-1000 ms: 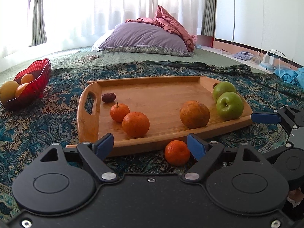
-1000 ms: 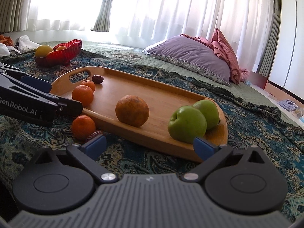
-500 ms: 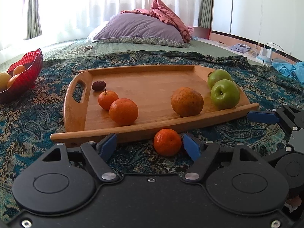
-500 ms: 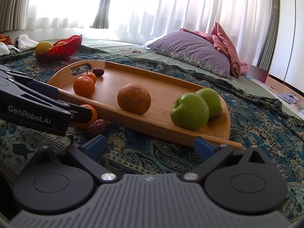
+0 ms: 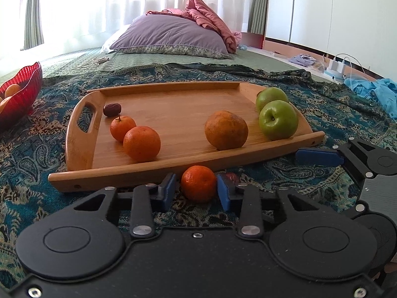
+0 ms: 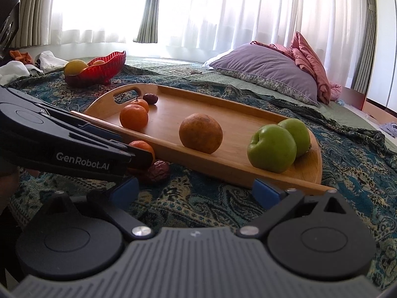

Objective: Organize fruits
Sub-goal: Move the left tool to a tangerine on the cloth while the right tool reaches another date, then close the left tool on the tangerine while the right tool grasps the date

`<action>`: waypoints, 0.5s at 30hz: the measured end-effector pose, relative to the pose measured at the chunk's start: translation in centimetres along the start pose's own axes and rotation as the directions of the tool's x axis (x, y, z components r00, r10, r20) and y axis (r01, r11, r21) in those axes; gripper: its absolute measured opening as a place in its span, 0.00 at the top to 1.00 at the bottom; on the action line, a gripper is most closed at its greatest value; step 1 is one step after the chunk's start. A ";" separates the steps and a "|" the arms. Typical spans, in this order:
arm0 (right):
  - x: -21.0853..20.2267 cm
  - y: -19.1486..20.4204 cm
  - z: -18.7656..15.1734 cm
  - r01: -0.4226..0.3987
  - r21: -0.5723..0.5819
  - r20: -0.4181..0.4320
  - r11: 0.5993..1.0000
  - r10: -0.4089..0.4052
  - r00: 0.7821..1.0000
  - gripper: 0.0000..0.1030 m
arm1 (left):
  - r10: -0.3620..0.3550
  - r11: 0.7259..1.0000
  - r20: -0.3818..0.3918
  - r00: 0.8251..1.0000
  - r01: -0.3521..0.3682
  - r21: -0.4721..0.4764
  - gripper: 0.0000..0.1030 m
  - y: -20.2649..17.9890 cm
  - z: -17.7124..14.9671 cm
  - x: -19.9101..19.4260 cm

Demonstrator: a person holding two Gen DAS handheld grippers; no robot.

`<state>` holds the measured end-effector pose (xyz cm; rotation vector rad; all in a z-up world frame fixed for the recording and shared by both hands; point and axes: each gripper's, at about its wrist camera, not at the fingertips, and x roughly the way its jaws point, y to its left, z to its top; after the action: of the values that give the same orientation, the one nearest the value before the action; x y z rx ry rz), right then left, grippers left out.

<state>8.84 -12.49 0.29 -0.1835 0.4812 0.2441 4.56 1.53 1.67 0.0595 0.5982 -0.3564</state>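
I see the tray [image 5: 82,146] with two apples [image 5: 278,120], three oranges [image 5: 142,143], one date [image 5: 112,109]. Red bowl [image 5: 22,92] cut off. Left hand-held gripper [image 5: 196,190] just clenched onto the loose tangerine [image 5: 198,183]; right hand-held gripper [image 6: 194,192] released.

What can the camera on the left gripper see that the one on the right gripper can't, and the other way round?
Only the left wrist view shows the white charger and crumpled blue cloth on the floor at far right.

Only the right wrist view shows the white and orange clutter beyond the red glass bowl, and the whole wrinkled dark red date on the patterned blanket.

Both show the wooden tray holding two green apples, three oranges and a date, the purple pillow, and the small orange mandarin between the left gripper pads, whose jaws have just been closing.
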 end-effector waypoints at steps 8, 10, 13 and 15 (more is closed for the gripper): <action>0.0 1.1 0.1 -0.025 -0.028 0.010 0.999 0.026 1.000 0.04 | 0.013 0.999 0.007 1.000 -0.013 0.037 0.70 -0.9 -0.2 0.1; 0.0 1.4 0.1 -0.032 -0.029 0.011 0.999 0.032 0.999 0.05 | 0.001 1.000 0.001 1.000 -0.001 0.023 0.70 -0.8 -0.1 0.3; -0.2 1.6 0.0 -0.038 -0.030 0.011 0.999 0.038 0.999 0.06 | -0.021 1.000 -0.028 0.999 0.021 -0.003 0.70 -0.5 -0.1 1.0; -0.2 1.7 -0.1 -0.041 -0.030 0.010 0.999 0.041 0.999 0.07 | -0.011 1.000 -0.035 0.999 0.010 -0.008 0.68 -0.4 -0.2 1.2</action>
<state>8.13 -10.95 0.12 -0.2016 0.4713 0.2921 5.25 0.79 0.82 0.0548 0.6352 -0.3635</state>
